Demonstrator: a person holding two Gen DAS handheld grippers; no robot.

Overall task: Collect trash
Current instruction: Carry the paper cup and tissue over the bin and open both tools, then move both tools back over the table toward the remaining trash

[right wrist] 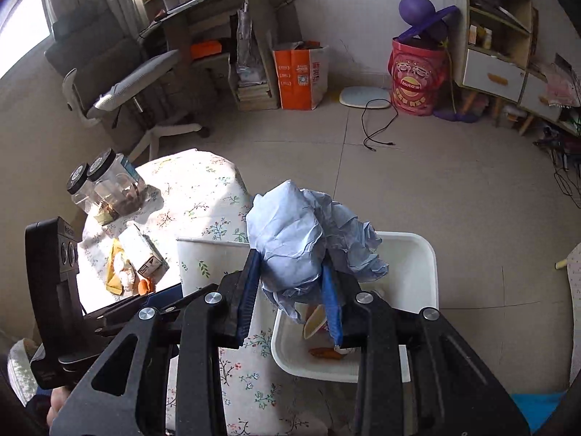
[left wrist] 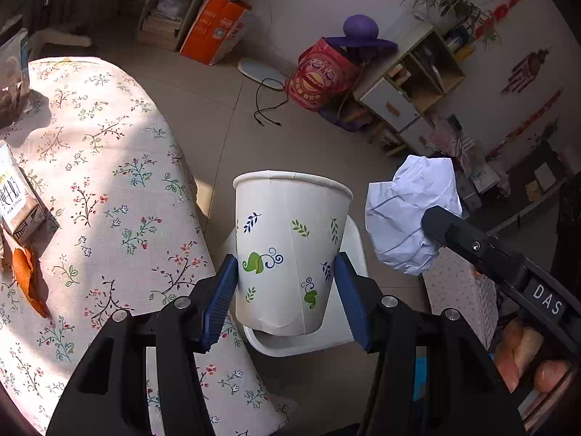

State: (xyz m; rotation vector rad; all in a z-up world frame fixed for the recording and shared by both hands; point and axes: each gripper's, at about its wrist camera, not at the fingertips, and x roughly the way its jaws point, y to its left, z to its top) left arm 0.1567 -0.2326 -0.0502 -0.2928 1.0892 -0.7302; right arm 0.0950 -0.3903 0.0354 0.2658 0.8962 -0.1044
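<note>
Beside the floral-clothed table [left wrist: 109, 167], whose edge still bears a carton [left wrist: 20, 203], your left gripper [left wrist: 287, 290] clamps the paper cup [left wrist: 287, 250] and your right gripper [right wrist: 290, 290] pinches crumpled paper [right wrist: 301, 239] above the white bin [right wrist: 421, 272].

White bin [right wrist: 417, 254] sits on the floor just beside the table edge [right wrist: 232, 363]; its mouth is open upward, w/ a few scraps at the bottom. Straight above it hang the paper cup [left wrist: 287, 250] and crumpled paper ball [right wrist: 305, 239], side by side, near each other, so little gap betw. them. Left of the bin, the flowered tablecloth blocks the way; carton [left wrist: 18, 200] and jars [right wrist: 105, 189] stand further in on the table. Right of and beyond the bin: bare tile floor [right wrist: 472, 181], wide clearance.
</note>
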